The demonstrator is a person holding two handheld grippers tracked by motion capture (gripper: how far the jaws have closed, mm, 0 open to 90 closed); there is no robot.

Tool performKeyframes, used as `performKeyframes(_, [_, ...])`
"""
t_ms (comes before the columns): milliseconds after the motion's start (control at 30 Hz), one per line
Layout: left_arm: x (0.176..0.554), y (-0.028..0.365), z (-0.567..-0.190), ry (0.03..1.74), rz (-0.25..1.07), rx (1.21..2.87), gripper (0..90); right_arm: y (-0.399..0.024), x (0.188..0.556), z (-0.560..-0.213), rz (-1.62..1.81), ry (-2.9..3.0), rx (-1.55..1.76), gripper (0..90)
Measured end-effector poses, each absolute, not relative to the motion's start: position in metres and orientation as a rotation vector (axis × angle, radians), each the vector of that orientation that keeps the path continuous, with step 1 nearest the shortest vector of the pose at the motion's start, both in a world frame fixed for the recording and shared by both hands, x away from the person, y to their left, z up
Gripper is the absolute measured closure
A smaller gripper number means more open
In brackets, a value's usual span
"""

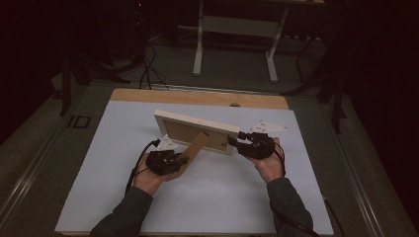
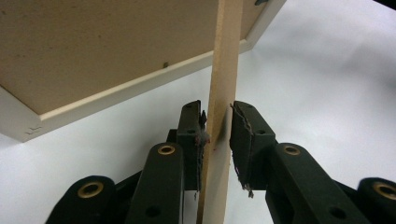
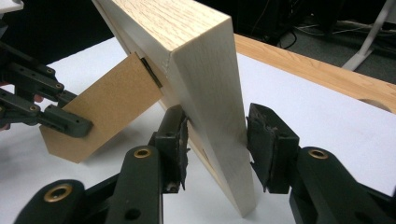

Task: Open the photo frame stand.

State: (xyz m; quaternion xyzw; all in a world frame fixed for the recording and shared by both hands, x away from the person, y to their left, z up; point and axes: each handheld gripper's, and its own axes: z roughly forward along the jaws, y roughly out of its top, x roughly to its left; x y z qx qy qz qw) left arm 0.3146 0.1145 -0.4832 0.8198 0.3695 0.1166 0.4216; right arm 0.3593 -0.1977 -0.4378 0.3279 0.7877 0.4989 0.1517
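Observation:
A pale wooden picture frame [image 1: 195, 123] stands tilted on the white table top, its brown back facing me. Its brown stand leg [image 1: 196, 144] swings out from the back toward my left hand. My left gripper [image 1: 181, 161] is shut on the end of this leg; in the left gripper view both pads of the gripper [image 2: 218, 126] pinch the thin board [image 2: 224, 70] edge-on, under the frame's back [image 2: 93, 46]. My right gripper [image 1: 236, 140] straddles the frame's right side. In the right gripper view its jaws [image 3: 217, 140] stand on either side of the thick frame edge [image 3: 205, 84], close but with a thin gap at the right pad.
The white sheet [image 1: 99, 173] covers most of a wooden table, whose bare strip [image 1: 197, 96] shows at the far edge. Beyond it stand the white legs of another desk [image 1: 197, 44] and black cables [image 1: 148, 69] on the dark floor.

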Motion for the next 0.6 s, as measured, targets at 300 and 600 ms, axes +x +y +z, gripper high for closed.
performKeyframes(300, [0.309, 0.111, -0.483, 0.893, 0.274, 2.061, 74.4, -0.196, 0.354, -0.439, 1.420, 2.254, 0.925, 58.3])
performKeyframes(600, [0.303, 0.109, -0.486, 0.878, 0.262, 2.069, 73.2, -0.194, 0.349, -0.440, 1.414, 2.255, 0.917, 57.3])
